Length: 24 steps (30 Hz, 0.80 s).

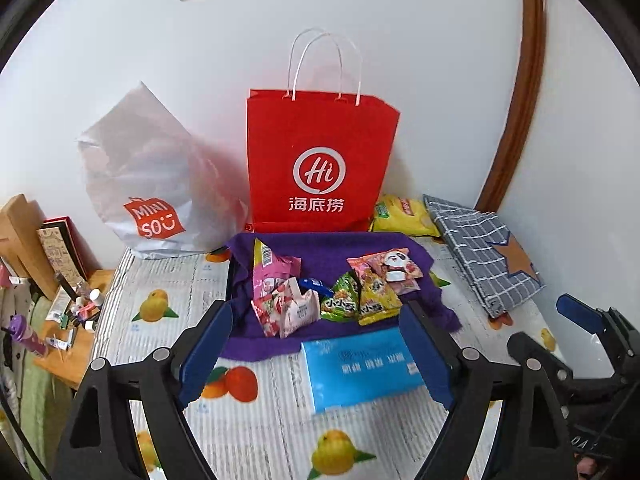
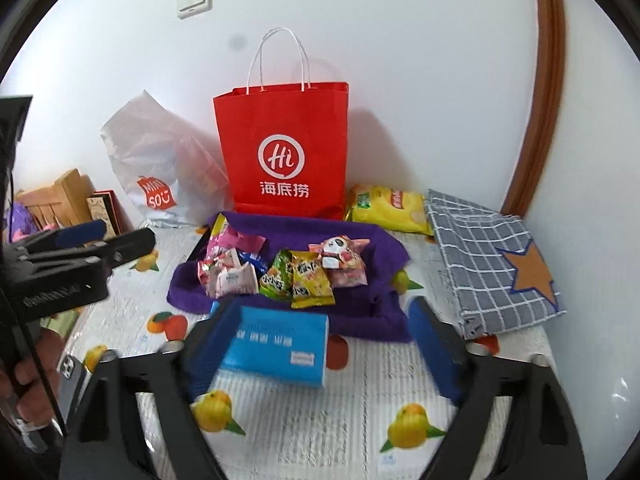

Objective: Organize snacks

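Note:
Several small snack packets [image 1: 332, 296] in pink, green and yellow lie heaped on a purple cloth [image 1: 328, 246] on the fruit-print table. A red paper bag [image 1: 320, 160] with white handles stands upright behind them. A yellow chips bag [image 1: 400, 216] lies to its right. A blue tissue pack [image 1: 360, 372] rests in front of the cloth. My left gripper [image 1: 318, 312] hovers open, short of the pile and holding nothing. My right gripper [image 2: 320, 308] is open too, above the blue tissue pack [image 2: 276, 348] and short of the snack packets [image 2: 280, 272].
A white Miniso bag [image 1: 152, 184] leans on the wall left of the red bag. A folded grey checked cloth [image 1: 480, 256] with an orange star lies at the right. A cluttered wooden side table [image 1: 80, 344] stands at the left. A phone [image 2: 72, 368] lies near a person's hand [image 2: 32, 376].

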### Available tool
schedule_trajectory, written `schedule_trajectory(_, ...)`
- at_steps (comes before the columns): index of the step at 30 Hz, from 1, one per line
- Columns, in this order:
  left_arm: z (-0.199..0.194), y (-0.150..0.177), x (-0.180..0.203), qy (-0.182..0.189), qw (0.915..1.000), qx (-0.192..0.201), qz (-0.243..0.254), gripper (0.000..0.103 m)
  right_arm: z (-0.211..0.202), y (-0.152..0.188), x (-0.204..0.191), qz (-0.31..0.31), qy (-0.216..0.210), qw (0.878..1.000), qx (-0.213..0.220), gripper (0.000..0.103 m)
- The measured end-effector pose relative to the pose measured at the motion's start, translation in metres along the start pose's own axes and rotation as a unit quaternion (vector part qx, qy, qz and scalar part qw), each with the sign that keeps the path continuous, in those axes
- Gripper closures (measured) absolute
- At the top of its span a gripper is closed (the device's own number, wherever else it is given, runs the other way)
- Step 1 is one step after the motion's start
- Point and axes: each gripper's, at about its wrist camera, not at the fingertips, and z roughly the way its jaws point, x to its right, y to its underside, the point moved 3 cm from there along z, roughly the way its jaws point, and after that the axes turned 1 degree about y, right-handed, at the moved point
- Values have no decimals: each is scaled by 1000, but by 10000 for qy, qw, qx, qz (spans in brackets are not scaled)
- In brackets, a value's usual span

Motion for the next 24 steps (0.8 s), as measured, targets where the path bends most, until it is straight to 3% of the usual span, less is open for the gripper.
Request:
schedule_trajectory(10, -61, 28, 10, -62, 9988, 477, 23, 10, -58, 26, 10, 405, -1, 9988, 268, 0)
schedule_trajectory(15, -74, 42, 14, -242, 9980, 590, 24, 9, -73, 36, 14, 385, 265, 9984, 326, 0)
schedule_trajectory(24, -87, 54, 21, -267, 9975, 648, 9, 9, -92, 42, 21, 505, 265, 9974, 450, 0)
